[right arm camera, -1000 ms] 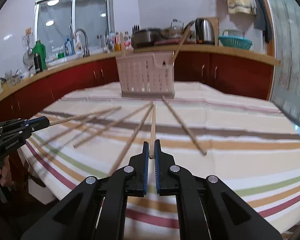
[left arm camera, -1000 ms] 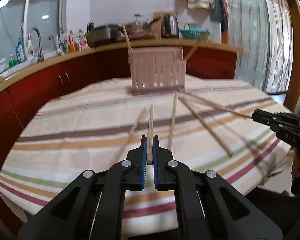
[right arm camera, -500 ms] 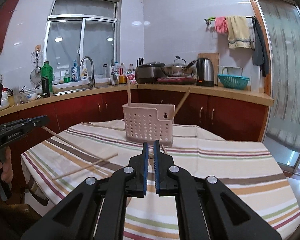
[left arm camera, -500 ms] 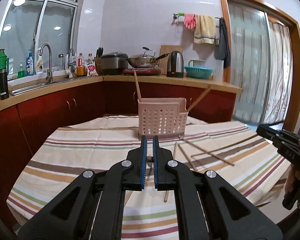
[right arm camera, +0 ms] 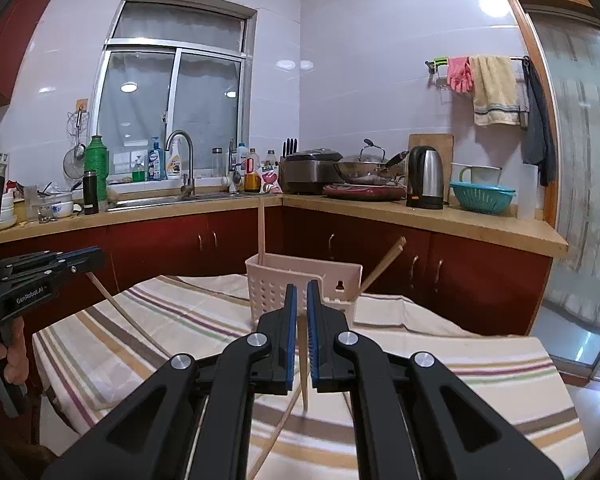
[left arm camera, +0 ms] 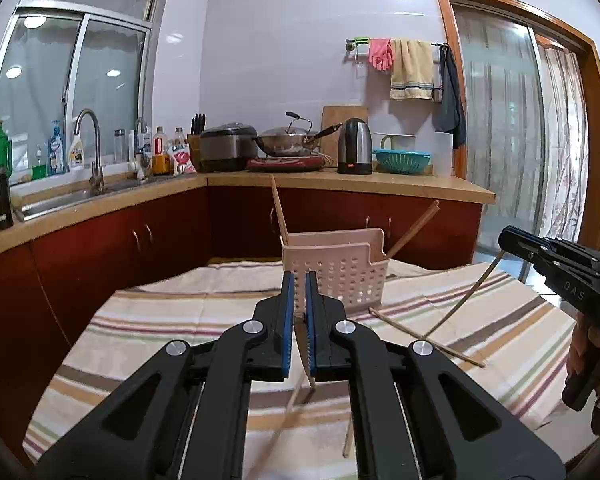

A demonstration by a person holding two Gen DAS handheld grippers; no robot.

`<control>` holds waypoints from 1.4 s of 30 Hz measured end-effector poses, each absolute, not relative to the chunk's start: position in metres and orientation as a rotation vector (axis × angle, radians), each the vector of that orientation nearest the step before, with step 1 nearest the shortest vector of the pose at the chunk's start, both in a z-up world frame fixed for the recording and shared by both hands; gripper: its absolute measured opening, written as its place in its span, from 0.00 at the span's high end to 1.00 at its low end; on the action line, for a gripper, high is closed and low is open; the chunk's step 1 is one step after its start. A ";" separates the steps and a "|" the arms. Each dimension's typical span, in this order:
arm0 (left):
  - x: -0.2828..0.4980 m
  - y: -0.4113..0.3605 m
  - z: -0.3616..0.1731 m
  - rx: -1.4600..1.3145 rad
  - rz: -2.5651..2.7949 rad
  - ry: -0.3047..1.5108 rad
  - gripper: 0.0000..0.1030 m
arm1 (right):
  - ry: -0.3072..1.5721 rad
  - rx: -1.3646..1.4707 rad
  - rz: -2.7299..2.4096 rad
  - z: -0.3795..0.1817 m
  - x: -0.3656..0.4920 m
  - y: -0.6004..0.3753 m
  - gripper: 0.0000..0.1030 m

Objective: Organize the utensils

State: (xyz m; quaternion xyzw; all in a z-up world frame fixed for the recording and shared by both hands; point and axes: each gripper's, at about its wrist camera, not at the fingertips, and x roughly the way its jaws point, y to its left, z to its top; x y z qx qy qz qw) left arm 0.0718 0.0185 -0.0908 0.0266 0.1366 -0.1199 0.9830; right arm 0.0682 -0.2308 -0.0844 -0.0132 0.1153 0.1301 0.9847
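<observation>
two chopsticks are in the air at once, one per gripper; the left gripper (left arm camera: 296,312) has its jaws pinched narrow on a chopstick (left arm camera: 305,364) that hangs down out of them, and the right gripper (right arm camera: 302,320) likewise has its jaws clamped on a second chopstick (right arm camera: 304,376), its free end pointing down toward the striped cloth (right arm camera: 440,364) on the worktop; the step in hand looks like the carry, both sticks lifted clear and aimed at the pink perforated basket (right arm camera: 272,292) standing at the far edge of the worktop, where two chopsticks already lean; loose chopsticks (left arm camera: 424,336) lie crossed on the cloth toward the right edge, so the sorting is far from finished; the next move calls for bringing each stick over the basket's open top, tipping it until the lower end points into a compartment, then opening the jaws; which compartment suits cannot be told from here.
</observation>
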 end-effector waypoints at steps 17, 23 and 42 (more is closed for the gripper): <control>0.114 0.009 -0.079 0.089 -0.215 0.236 0.94 | 0.309 -0.023 0.262 -0.097 0.106 -0.227 0.94; 0.116 0.010 -0.080 0.079 -0.221 0.235 0.94 | 0.303 -0.030 0.261 -0.095 0.107 -0.227 0.94; 0.137 0.007 -0.082 0.048 -0.252 0.268 0.94 | 0.290 0.001 0.264 -0.080 0.117 -0.231 0.94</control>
